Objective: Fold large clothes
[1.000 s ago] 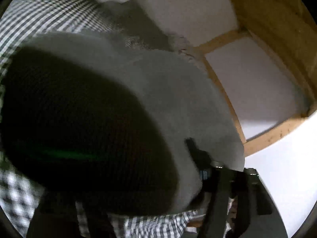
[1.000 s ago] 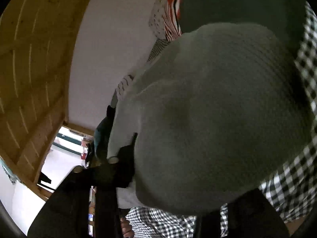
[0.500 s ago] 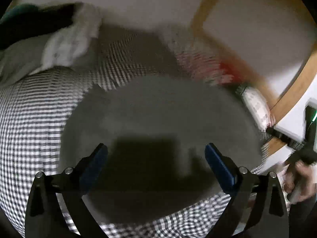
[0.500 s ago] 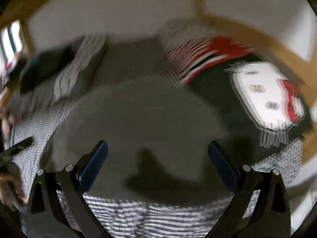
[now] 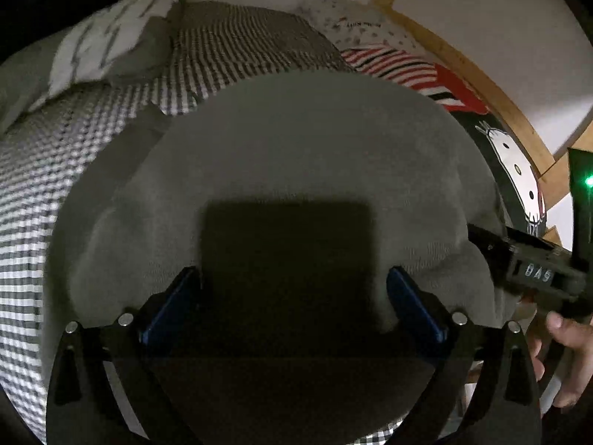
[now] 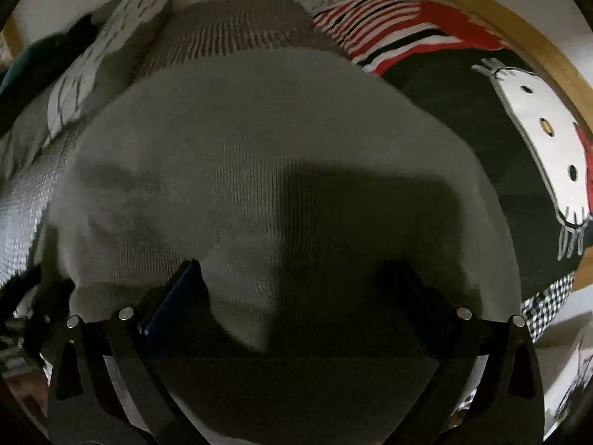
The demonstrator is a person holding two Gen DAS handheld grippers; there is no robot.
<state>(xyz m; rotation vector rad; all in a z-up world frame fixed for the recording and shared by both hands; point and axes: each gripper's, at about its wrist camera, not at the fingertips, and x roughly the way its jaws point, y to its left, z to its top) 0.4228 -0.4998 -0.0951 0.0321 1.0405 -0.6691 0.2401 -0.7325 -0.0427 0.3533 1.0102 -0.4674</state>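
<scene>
2 grippers, both with jaws spread wide and nothing between the pads: left gripper (image 5: 292, 300) low in the left wrist view, right gripper (image 6: 296, 296) low in the right wrist view. A second ago, wrapped in cloth and half shut; now clear of it, so a release just made. Grey knit garment (image 5: 296, 148) lying as a rounded, folded mass across the middle of both views, resting on the checked bedspread (image 5: 33, 193), its near edge just ahead of the blue pads (image 5: 170, 304). Beside it at right in the right wrist view, a black top with a white cat print (image 6: 541, 141); behind that, red-and-white striped clothing (image 6: 374, 18). Pale patterned pillow (image 5: 100, 37) at upper left. At the right edge of the left wrist view, the other gripper's body and a hand (image 5: 567, 348) around it. Probably 1 fold finished and laid down; likely next, another fold or smoothing, though layer alignment hard to judge under the dark shadow.
</scene>
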